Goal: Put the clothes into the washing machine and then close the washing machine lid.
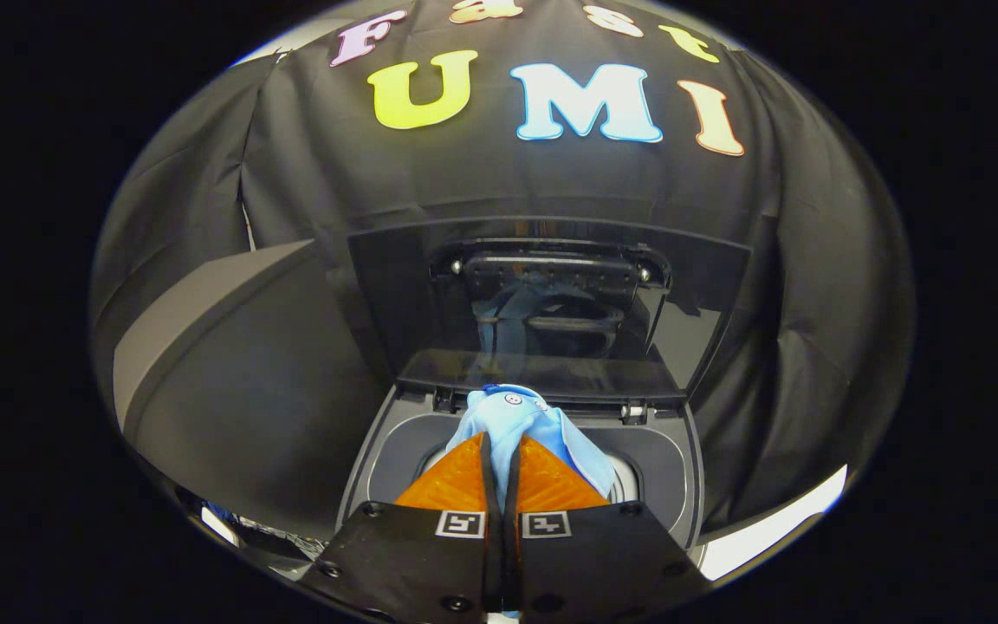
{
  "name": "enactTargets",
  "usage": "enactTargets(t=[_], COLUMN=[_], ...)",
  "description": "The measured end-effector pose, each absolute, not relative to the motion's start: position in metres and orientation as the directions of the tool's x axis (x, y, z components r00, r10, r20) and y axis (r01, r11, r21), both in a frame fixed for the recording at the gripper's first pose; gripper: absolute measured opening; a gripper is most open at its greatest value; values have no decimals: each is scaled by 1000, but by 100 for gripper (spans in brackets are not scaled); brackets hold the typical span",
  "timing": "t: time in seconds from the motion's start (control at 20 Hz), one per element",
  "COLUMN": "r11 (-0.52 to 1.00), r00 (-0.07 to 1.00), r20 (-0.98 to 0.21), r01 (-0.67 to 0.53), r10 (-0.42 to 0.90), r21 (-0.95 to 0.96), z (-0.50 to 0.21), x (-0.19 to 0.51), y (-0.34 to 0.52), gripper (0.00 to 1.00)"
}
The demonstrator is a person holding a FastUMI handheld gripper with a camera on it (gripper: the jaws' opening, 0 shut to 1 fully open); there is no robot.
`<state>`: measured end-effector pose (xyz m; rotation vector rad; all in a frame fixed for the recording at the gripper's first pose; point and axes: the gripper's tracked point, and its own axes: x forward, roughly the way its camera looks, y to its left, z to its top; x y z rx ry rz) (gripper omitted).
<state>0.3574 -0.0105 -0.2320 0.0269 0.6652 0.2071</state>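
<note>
1. At the bottom centre of the frame the gripper has its two fingers drawn nearly together, pinching a light blue soft cloth garment between them; the cloth bulges out ahead of the fingertips and spills to their right.

2. Just beyond and below the fingers, in the lower middle of the frame, lies the round drum opening of the dark grey top-loading washing machine. The garment hangs over it, and I cannot tell whether it touches anything.

3. Risk: the loose part trailing to the right could drape over the grey rim if let go too early, leaving cloth outside the drum and later trapped under the lid.

4. Risk: the pinch looks to catch only a fold, so the garment might slip free during any sideways move.

5. Behind, across the centre of the frame, the glossy dark hinged lid stands upright and open, close behind the cloth. It could snag the garment and must come down last.

6. Farther back hangs the booth's black cloth wall.
</note>
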Motion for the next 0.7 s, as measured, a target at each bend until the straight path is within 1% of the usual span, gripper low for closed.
enactTargets(t=[0.3,0.55,0.65,0.7], r11=[977,978,976,978], r00=[722,673,648,644], r20=[-660,-710,-729,-736], r01=[-183,-154,-150,-142], r10=[207,206,218,208], r21=[107,138,158,151], z=[-266,-289,-297,-303], x=[358,356,355,356], y=[-4,-1,2,0], gripper=[2,5,8,14])
